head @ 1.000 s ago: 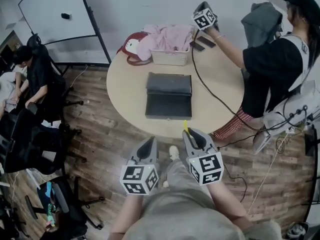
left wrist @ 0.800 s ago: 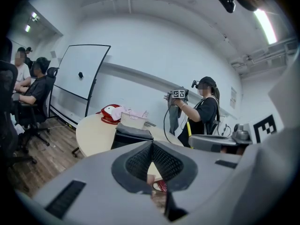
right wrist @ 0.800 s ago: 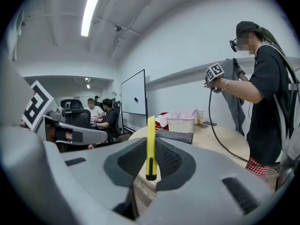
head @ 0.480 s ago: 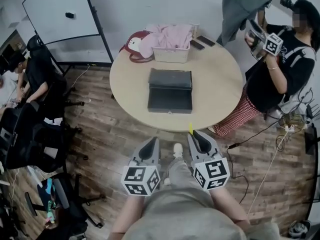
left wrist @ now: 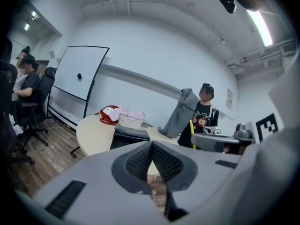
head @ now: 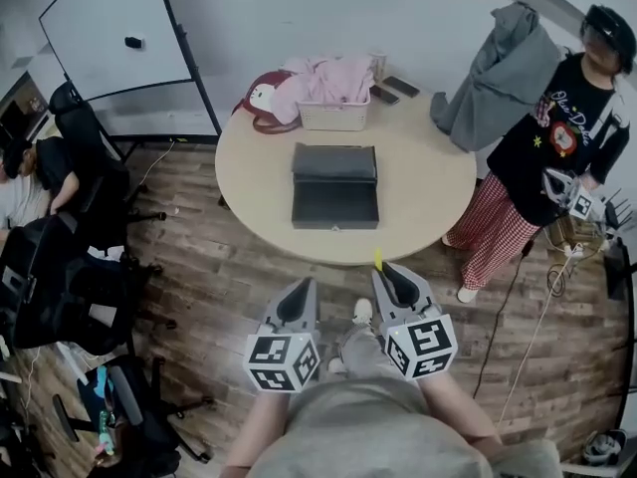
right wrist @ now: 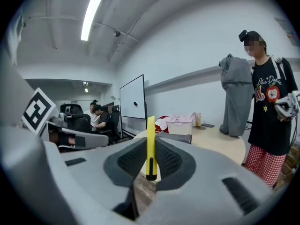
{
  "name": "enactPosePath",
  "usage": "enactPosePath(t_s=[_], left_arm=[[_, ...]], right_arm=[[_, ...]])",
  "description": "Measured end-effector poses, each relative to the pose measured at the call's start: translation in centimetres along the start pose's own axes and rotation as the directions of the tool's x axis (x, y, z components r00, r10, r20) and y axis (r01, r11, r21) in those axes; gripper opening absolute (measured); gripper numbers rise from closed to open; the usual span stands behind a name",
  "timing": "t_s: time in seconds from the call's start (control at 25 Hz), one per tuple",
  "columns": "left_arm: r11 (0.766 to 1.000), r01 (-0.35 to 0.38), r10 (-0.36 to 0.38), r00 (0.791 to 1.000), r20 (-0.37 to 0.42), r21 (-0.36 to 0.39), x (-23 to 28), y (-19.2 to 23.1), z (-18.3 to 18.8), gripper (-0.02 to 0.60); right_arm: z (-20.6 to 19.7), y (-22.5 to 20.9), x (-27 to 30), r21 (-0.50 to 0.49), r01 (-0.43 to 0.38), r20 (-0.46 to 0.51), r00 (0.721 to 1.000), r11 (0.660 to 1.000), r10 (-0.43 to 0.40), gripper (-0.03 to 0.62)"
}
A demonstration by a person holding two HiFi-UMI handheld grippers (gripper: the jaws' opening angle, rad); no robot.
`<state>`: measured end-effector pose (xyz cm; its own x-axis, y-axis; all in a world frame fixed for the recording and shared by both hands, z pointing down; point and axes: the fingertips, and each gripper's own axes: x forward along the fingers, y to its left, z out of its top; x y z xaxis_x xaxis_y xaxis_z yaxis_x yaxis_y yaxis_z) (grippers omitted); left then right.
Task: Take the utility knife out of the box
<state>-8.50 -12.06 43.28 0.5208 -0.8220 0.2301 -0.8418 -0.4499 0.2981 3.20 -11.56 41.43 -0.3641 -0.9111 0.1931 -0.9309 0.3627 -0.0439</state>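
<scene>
A dark grey box (head: pixel 335 186) lies on the round table (head: pixel 428 202), its lid folded back; it also shows in the left gripper view as the box (left wrist: pixel 127 136). My right gripper (head: pixel 384 270) hangs off the table's near edge, shut on a yellow utility knife (right wrist: pixel 150 144) that stands upright between its pads. The knife's tip (head: pixel 377 259) pokes out ahead of the jaws in the head view. My left gripper (head: pixel 298 296) is beside it, shut with nothing between its pads, as the left gripper (left wrist: pixel 151 150) shows in its own view.
A white basket (head: pixel 334 114) with pink cloth and a red bag (head: pixel 261 98) sit at the table's far side, with phones (head: pixel 401 86) nearby. A person (head: pixel 552 157) holding a grey jacket (head: pixel 494 80) stands right of the table. Office chairs (head: pixel 70 267) and a whiteboard (head: pixel 114 28) are left.
Both my grippers have barely shifted. The person at the right has drawn back from the table and now stands holding the grey jacket up beside it.
</scene>
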Motion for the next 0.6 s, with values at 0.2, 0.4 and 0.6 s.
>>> enactPosePath(t_s=[0.2, 0.4, 0.6], left_arm=[[1.0, 0.004, -0.004, 1.0, -0.001, -0.002, 0.58, -0.05, -0.07, 0.003], [1.0, 0.007, -0.007, 1.0, 0.002, -0.002, 0.83, -0.45, -0.08, 0.003], [1.0, 0.008, -0.008, 1.0, 0.003, -0.002, 0.92, -0.64, -0.11, 0.003]], right_arm=[[0.19, -0.37, 0.22, 0.004, 0.004, 0.006, 1.0, 1.0, -0.004, 0.043], [0.08, -0.66, 0.09, 0.012, 0.004, 0.008, 1.0, 1.0, -0.004, 0.043], [0.01, -0.83, 0.17, 0.008, 0.0, 0.009, 1.0, 1.0, 0.0, 0.043]])
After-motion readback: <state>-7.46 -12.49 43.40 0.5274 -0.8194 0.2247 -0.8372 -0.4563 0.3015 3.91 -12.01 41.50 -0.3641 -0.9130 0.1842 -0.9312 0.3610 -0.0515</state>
